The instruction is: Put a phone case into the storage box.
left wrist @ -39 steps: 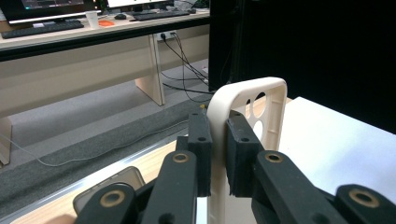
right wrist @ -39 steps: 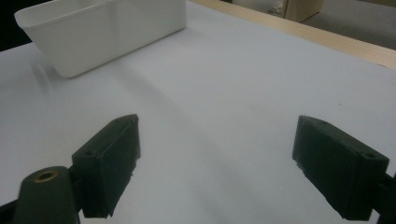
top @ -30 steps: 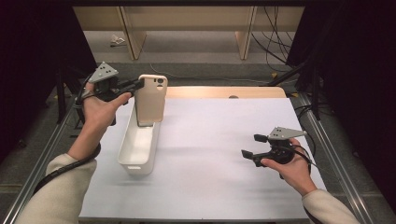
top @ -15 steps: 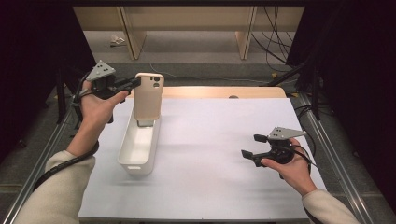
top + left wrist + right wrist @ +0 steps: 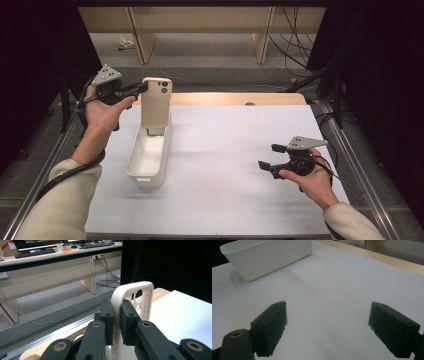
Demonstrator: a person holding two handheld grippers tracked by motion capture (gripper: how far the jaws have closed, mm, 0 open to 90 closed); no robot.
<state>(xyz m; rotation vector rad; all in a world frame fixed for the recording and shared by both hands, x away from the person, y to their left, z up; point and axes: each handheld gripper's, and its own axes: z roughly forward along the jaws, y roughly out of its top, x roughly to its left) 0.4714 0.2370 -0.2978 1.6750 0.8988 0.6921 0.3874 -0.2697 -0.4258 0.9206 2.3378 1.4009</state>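
Since a second ago, we are shifting the beige, thin, rounded-corner plastic phone case slightly leftward over the far end of the long white plastic bin, upright. Our left gripper is pinching its side rim; it looks light, flexible and slippery. Right of the bin, our right gripper is waiting with jaws apart over the white table sheet; nothing is blocking the way.

white sheet on table | desks | floor cables
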